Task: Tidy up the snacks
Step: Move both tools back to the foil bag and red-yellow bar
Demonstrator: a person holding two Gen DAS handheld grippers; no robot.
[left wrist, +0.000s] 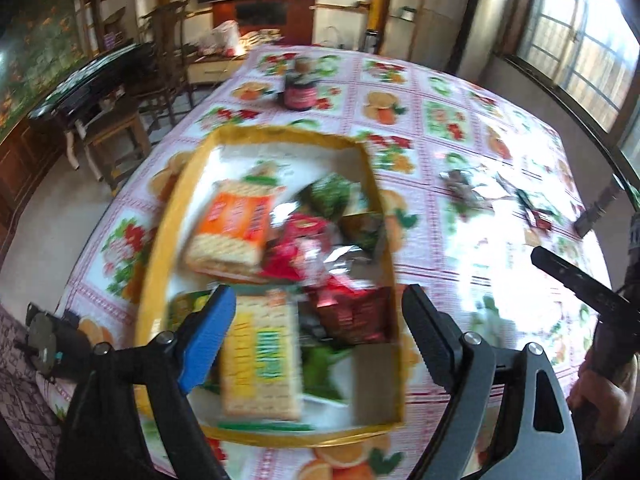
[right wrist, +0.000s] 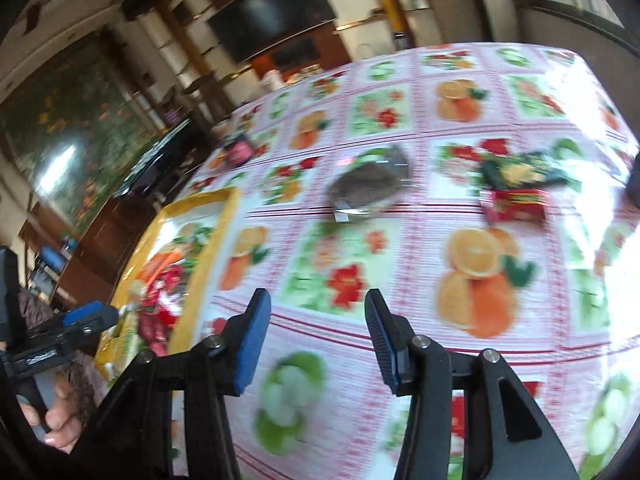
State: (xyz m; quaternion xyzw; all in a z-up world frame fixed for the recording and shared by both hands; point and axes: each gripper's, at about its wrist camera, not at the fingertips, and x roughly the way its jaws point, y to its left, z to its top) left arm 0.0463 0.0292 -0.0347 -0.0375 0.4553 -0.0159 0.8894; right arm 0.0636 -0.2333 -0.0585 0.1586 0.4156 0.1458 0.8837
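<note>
A yellow-rimmed box (left wrist: 260, 133) on the fruit-print tablecloth holds several snack packs: an orange cracker pack (left wrist: 232, 228), a yellow cracker pack (left wrist: 260, 356), red and green wrappers. My left gripper (left wrist: 320, 320) is open and empty, hovering over the box's near end. My right gripper (right wrist: 318, 340) is open and empty above bare tablecloth, right of the box (right wrist: 208, 248). Ahead of it lie a grey-brown packet (right wrist: 368, 188), a green-yellow packet (right wrist: 520, 168) and a red packet (right wrist: 516, 202). These loose packets show blurred in the left wrist view (left wrist: 464, 188).
A dark jar with a pink label (left wrist: 300, 92) stands at the table's far side, also in the right wrist view (right wrist: 240, 150). Chairs and a dark side table (left wrist: 96, 80) stand left of the table. The right gripper shows at the left view's right edge (left wrist: 576, 276).
</note>
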